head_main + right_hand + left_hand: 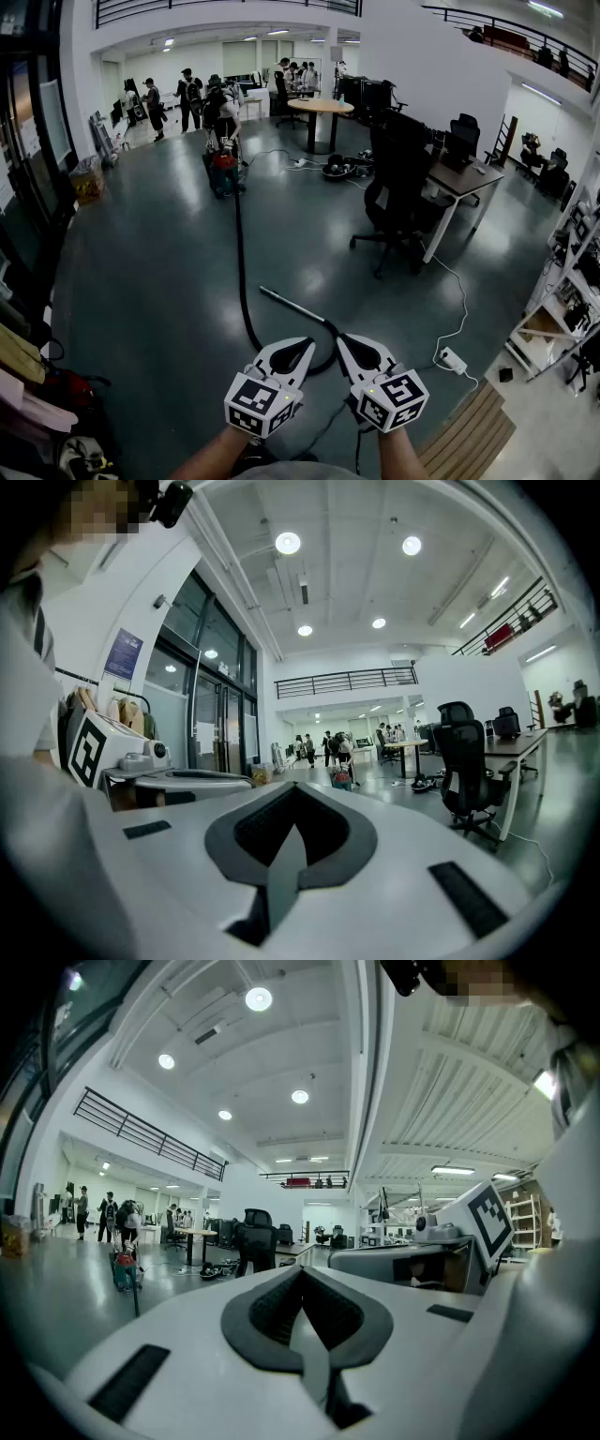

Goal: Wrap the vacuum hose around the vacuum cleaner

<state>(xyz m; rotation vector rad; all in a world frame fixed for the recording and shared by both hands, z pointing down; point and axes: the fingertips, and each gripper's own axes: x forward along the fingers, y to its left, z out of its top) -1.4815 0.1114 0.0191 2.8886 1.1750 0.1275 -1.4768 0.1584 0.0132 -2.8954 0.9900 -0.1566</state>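
So far nothing is wrapped — the vacuum hose [238,262] lies stretched along the floor [159,281], running away from the vacuum cleaner [223,171] toward me. My left gripper [307,343] and right gripper [343,339] hover well short of that cleaner, fingers shut on nothing — all the winding remains.

The broad dark grey-green floor [159,281] is smooth and glossy and mirrors the ceiling lights. The long black vacuum hose [236,253] looks matt and rubbery, while its thin straight wand [292,307] gleams like metal. The left gripper [307,344] and the right gripper [343,341] have smooth, matt white plastic shells with dark, finely ribbed pads [272,1307]. The slatted light-brown platform [469,436] at the floor's lower right corner looks like bare wood.
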